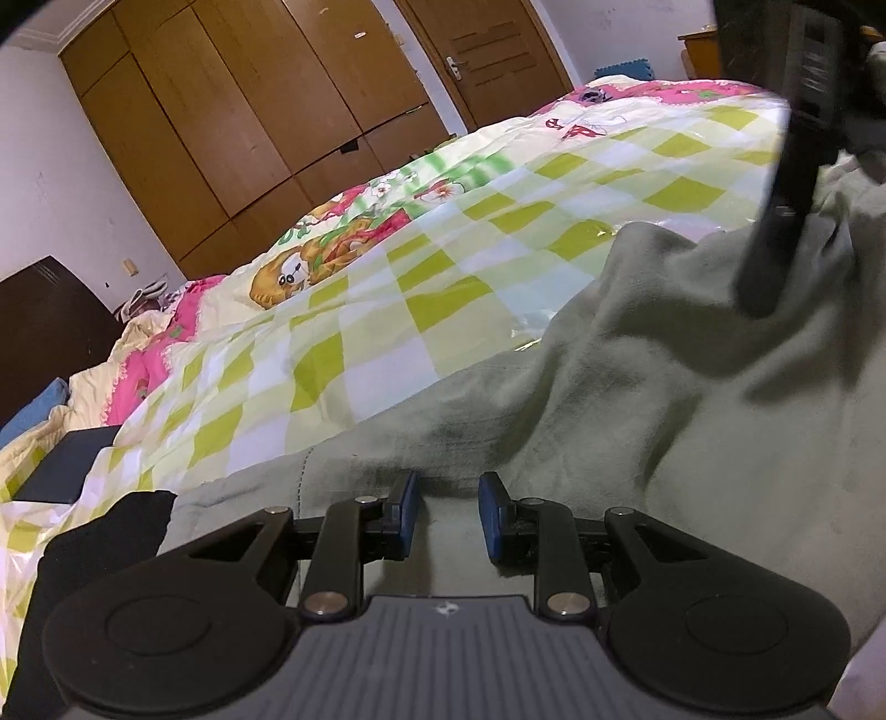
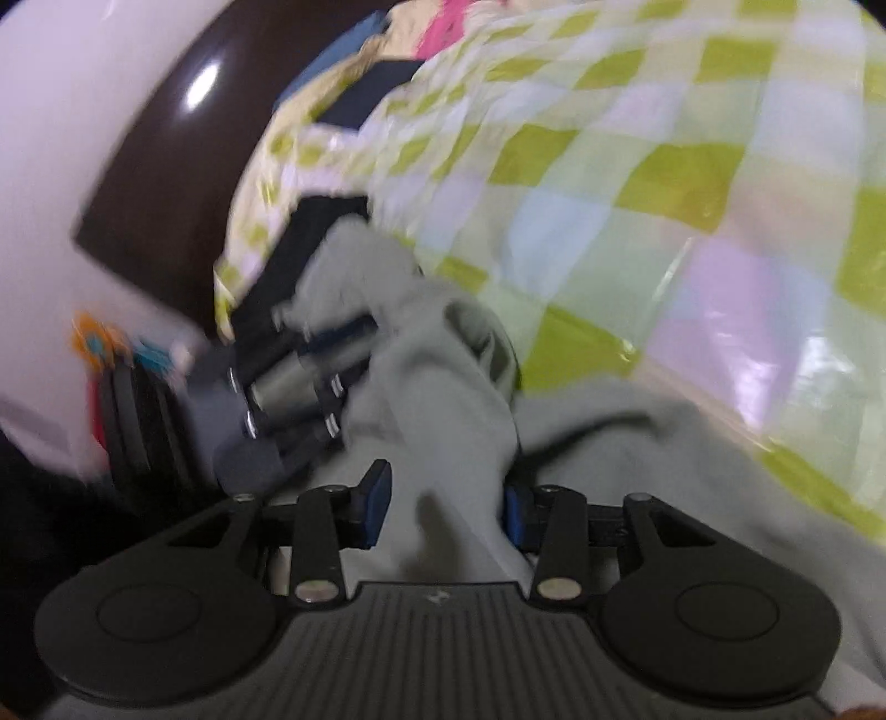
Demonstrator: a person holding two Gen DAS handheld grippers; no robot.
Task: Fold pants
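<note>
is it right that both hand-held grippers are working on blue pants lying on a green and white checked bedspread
Not quite: the pants are pale grey-green, not blue, as the left wrist view shows. The rest holds: the left hand-held gripper and the right hand-held gripper are both at the pants, which lie on the green and white checked bedspread.

Checkered bedspread (image 1: pixel 387 310), cartoon quilt (image 1: pixel 310 266), wooden wardrobe (image 1: pixel 238 111), door (image 1: pixel 493 50), dark headboard (image 1: pixel 44 327)

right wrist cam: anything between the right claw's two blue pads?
Yes. A bunched fold of the grey pants runs up between the right claw pads; it shows in the right wrist view, though blurred.
</note>
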